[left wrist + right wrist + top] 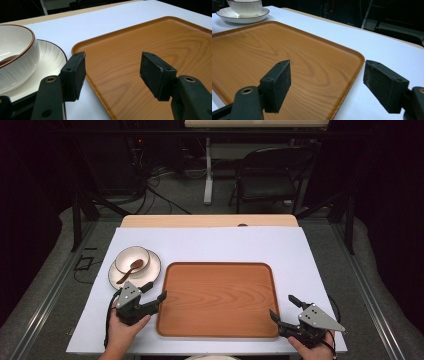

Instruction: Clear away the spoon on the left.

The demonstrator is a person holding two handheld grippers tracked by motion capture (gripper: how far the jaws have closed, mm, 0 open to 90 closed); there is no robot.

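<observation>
An empty wooden tray (219, 301) lies in the middle of the white tabletop. At its left stands a white bowl (132, 258) with a brown rim on a white plate (152, 267), and a brown spoon (131, 269) rests in the bowl. My left gripper (154, 292) hovers open at the tray's left edge, just in front of the plate, with nothing between its jaws. My right gripper (284, 308) is open over the tray's near right corner, also empty. The left gripper view shows the tray's left rim (82, 47) beside the bowl (17, 57) and plate (50, 60).
The white sheet (210, 242) covers a wooden table (210, 220). A folding chair (270, 175) and a desk leg (208, 170) stand on the floor beyond the far edge. Metal frame rails (80, 220) run along both sides.
</observation>
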